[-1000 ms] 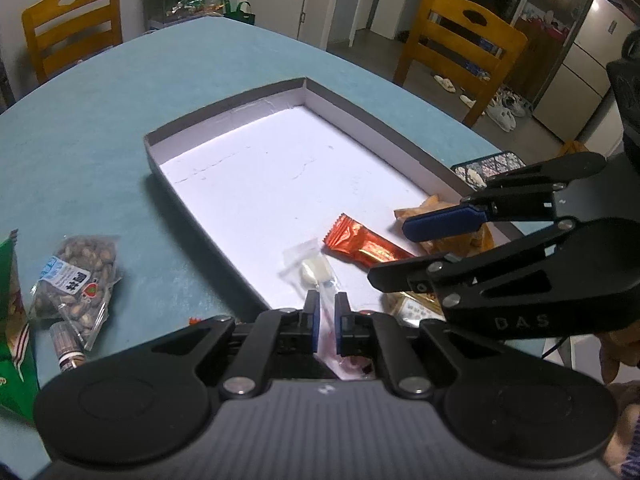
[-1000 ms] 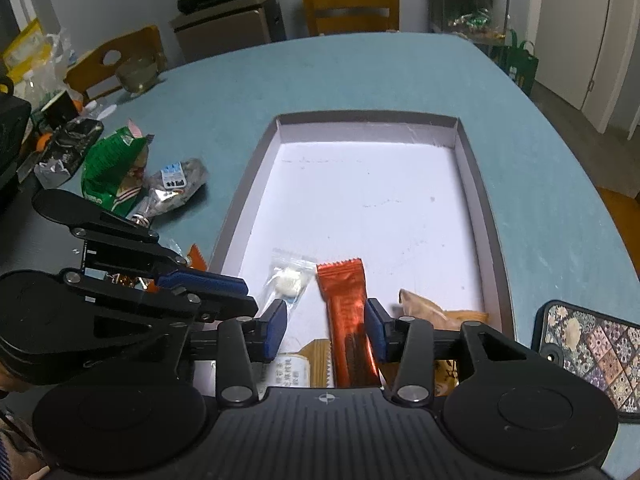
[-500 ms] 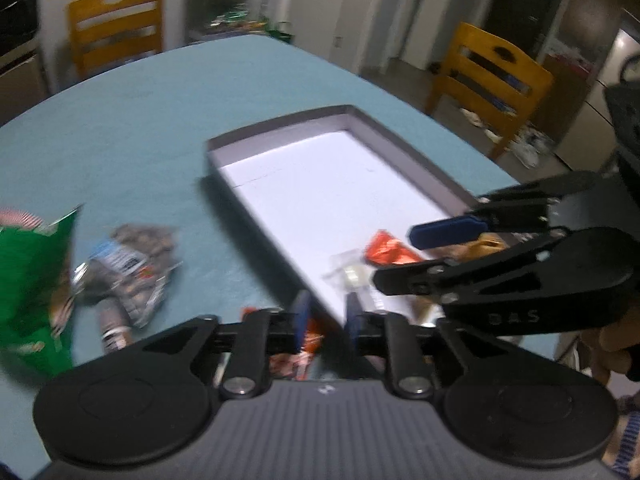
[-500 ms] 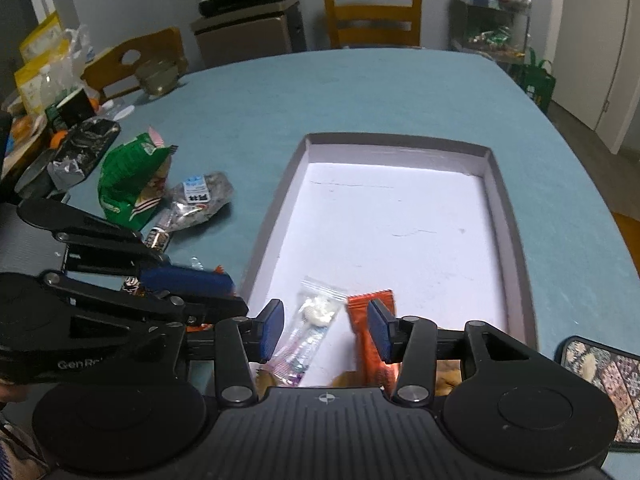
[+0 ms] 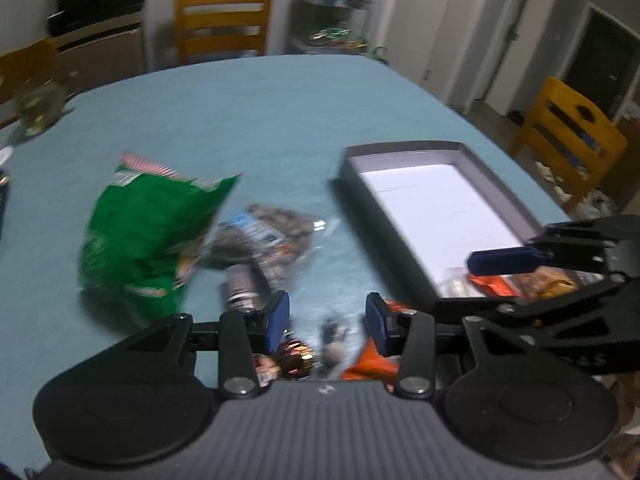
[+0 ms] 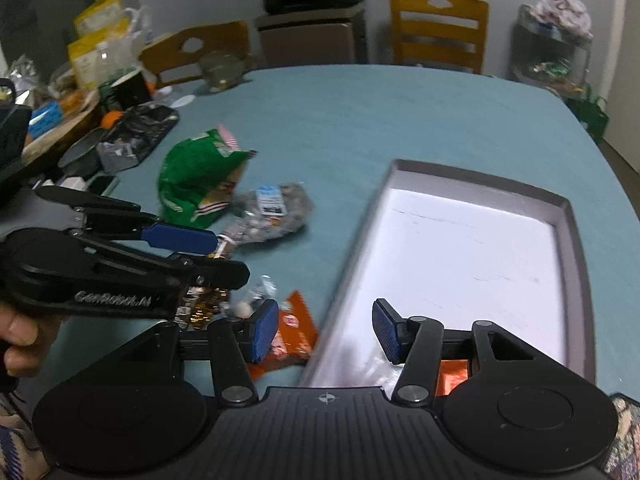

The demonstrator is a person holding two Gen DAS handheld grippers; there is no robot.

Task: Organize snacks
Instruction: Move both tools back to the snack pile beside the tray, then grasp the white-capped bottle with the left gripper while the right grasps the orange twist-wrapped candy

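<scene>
A: What is shown on the teal bench (image 6: 360, 120)?

B: A shallow grey box (image 6: 576, 240) is seen at the right, with an orange wrapper (image 5: 490, 285) and other snacks already laid at its near end. A green chip bag (image 6: 192, 176), a clear bag of nuts (image 6: 276, 208) and small wrapped sweets (image 5: 294, 360) are left loose beside it.

A: And the jaws?

B: The left gripper (image 5: 327, 322) is held over the sweets, jaws opening and empty, likely for the next pick. The right gripper (image 6: 325, 330), also opening and empty, is held across the box's edge.
</scene>
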